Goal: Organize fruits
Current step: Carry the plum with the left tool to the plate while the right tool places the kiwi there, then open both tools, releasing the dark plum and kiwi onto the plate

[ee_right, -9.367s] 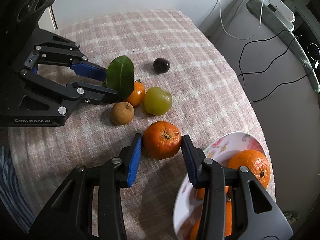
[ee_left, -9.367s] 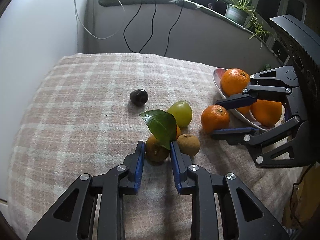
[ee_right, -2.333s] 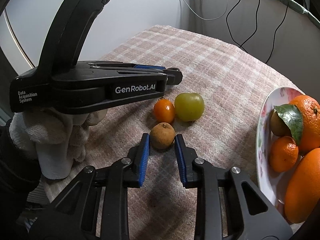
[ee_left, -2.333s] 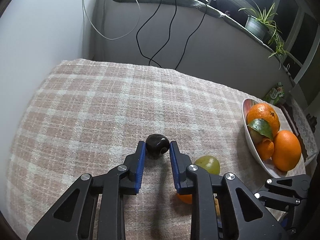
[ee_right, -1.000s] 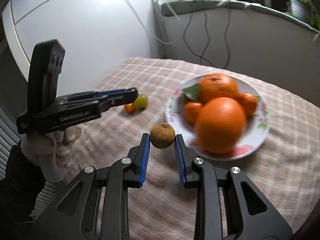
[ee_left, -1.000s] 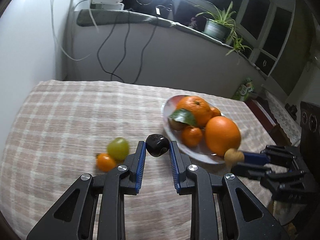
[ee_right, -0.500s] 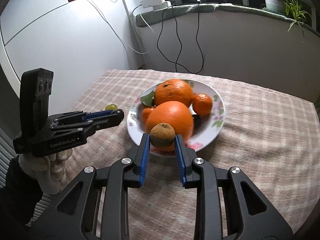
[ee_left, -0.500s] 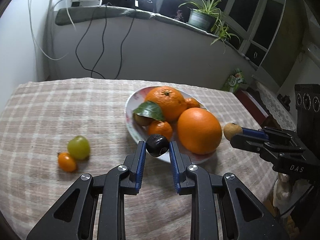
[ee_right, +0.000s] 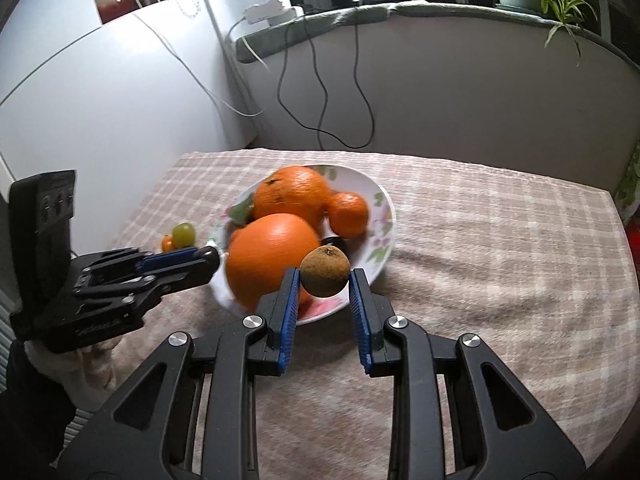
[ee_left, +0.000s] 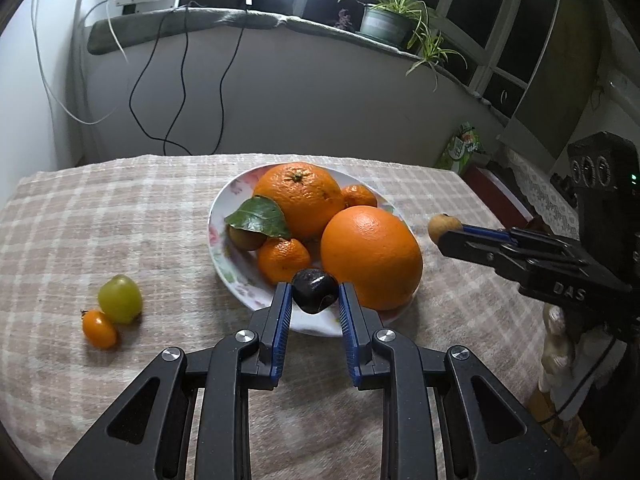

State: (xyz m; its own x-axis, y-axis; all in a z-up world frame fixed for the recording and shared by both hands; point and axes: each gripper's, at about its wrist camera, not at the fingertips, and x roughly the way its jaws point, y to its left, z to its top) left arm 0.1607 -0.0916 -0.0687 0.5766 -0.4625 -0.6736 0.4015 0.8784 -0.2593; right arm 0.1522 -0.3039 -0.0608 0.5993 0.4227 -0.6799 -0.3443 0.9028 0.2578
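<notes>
Both tools carry a small fruit toward an already crowded plate.

The left tool (ee_left: 313,304) is closed tight on a dark plum (ee_left: 314,291), hanging over the near rim of the plate (ee_left: 218,216); the right tool (ee_right: 325,286) is clamped on a small brown fruit (ee_right: 324,272), also over the plate's near edge. The plate already bears a big orange (ee_left: 371,256), a second large orange (ee_left: 299,199), small tangerines and a leaf (ee_left: 258,217), so little bare floor is left. A round fruit let go onto that heap may roll off the rim onto the counter (ee_left: 120,208), or nudge the big orange out. With both tools closing on the same plate, they could also knock together. A green fruit (ee_left: 119,298) and a small orange fruit (ee_left: 99,328) lie on the counter, well left of the plate, not yet gathered.
</notes>
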